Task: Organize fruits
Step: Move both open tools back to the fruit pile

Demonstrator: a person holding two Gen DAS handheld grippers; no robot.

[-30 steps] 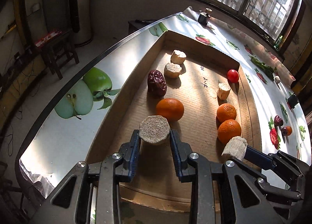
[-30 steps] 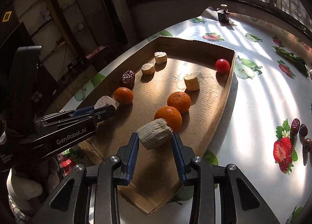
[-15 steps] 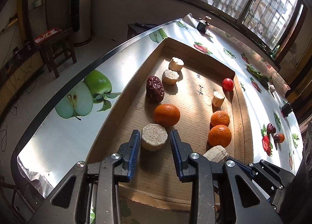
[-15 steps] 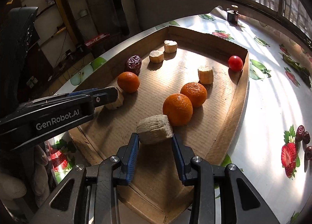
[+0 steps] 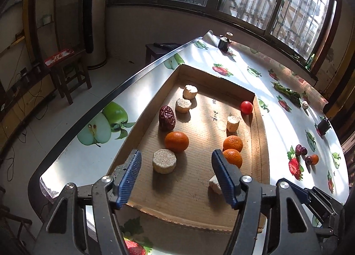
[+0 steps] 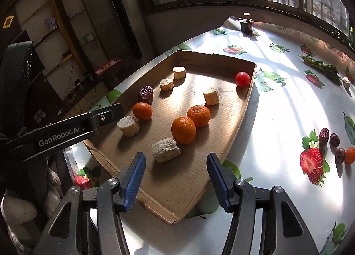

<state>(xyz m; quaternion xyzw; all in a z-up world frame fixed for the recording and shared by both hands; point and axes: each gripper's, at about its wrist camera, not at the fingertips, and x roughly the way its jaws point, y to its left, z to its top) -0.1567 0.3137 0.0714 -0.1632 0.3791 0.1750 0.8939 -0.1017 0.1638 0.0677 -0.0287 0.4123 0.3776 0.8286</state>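
Observation:
A cardboard tray (image 5: 258, 135) (image 6: 244, 104) holds three oranges, a dark red date (image 5: 166, 117), a cherry tomato (image 5: 246, 107) and several pale sugarcane chunks. My left gripper (image 5: 175, 167) is open above the tray's near end, with one chunk (image 5: 164, 164) lying on the tray between its fingers. My right gripper (image 6: 175, 170) is open, with another chunk (image 6: 166, 149) lying on the tray just ahead of it, beside an orange (image 6: 183, 130). The left gripper also shows in the right wrist view (image 6: 106, 115).
The table has a fruit-print cloth (image 6: 288, 104). Small loose fruits (image 6: 332, 144) lie on it right of the tray. A green vegetable (image 5: 288, 94) and a small dark jar (image 5: 224, 43) sit farther back. The table edge runs along the left, with a stool (image 5: 64, 59) beyond.
Both grippers opened and let go of their sugarcane chunks, which now lie on the tray floor. Both grippers drew back a little.

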